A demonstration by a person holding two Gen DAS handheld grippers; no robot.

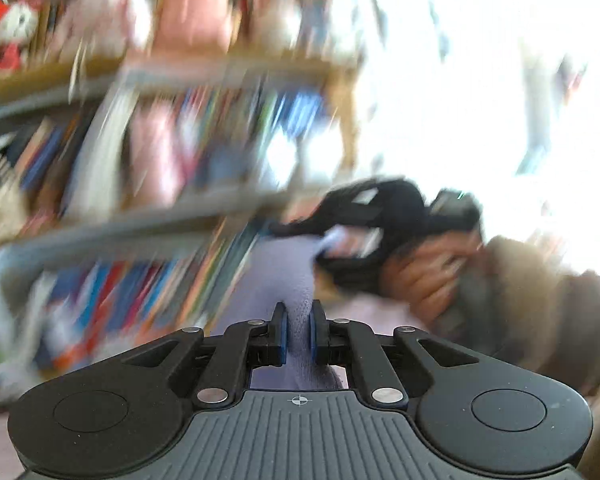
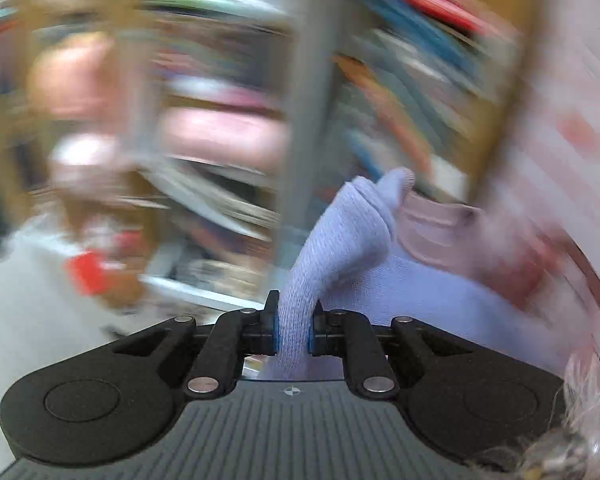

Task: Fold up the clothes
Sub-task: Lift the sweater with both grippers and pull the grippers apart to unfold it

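A pale lilac knit garment [image 1: 284, 276] is pinched in my left gripper [image 1: 299, 320], its blue pads shut on a fold of the cloth. In the left wrist view the cloth stretches away to my right gripper [image 1: 364, 220], black and held by a hand in a tan sleeve. In the right wrist view my right gripper [image 2: 294, 316] is shut on a bunched edge of the same lilac garment [image 2: 348, 240], which rises between the pads and spreads to the right. A pink ribbed part [image 2: 440, 224] shows behind it. Both views are heavily blurred.
A wooden bookshelf [image 1: 180, 140] full of coloured books and soft toys fills the background of the left wrist view, and the shelf [image 2: 400, 80] fills the right wrist view too. A very bright window area [image 1: 480, 80] lies to the right. A red object [image 2: 86, 272] sits low left.
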